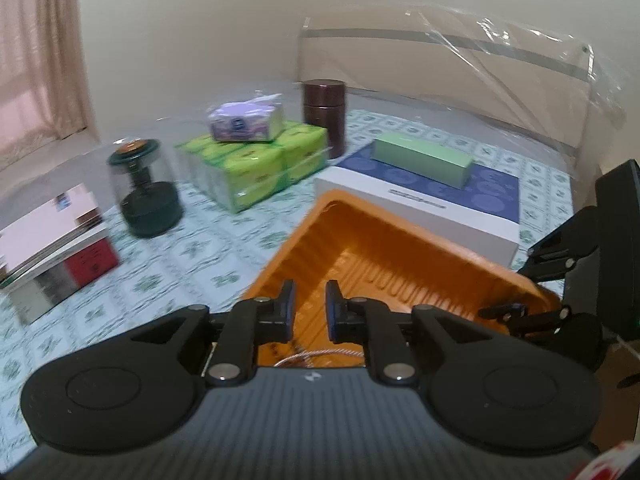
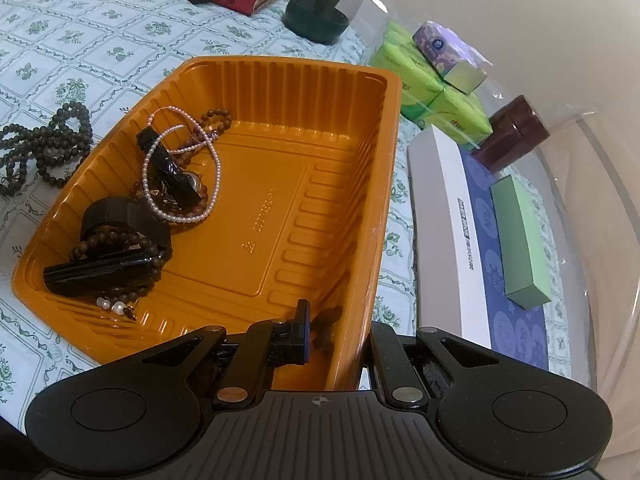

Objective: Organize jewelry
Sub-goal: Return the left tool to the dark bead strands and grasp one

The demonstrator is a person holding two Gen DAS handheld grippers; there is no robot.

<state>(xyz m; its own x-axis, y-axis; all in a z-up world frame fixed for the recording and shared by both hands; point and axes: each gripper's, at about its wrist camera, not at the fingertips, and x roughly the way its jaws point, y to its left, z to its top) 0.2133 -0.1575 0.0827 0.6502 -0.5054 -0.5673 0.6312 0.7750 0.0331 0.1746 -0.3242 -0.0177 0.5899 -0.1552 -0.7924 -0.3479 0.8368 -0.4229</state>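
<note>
An orange plastic tray (image 2: 280, 216) lies on the floral tablecloth. Piled in its left end are a pearl strand (image 2: 184, 168), a black watch (image 2: 172, 164), brown beads, a black band (image 2: 120, 216) and a black tube (image 2: 100, 272). A dark bead necklace (image 2: 48, 140) lies on the cloth left of the tray. My right gripper (image 2: 340, 336) is shut on the tray's near right wall, one finger inside and the other hidden outside; it also shows as the right gripper (image 1: 504, 312) at the tray's corner. My left gripper (image 1: 310, 312) hovers over the tray (image 1: 384, 248), jaws slightly apart, nothing between them.
Beyond the tray stands a white and blue box (image 1: 440, 200) with a green box (image 1: 424, 160) on top. Green tissue packs (image 1: 256, 164), a brown jar (image 1: 324, 116), a glass-domed dark stand (image 1: 144, 188) and a red box (image 1: 60, 256) stand farther left. A clear plastic sheet rises behind.
</note>
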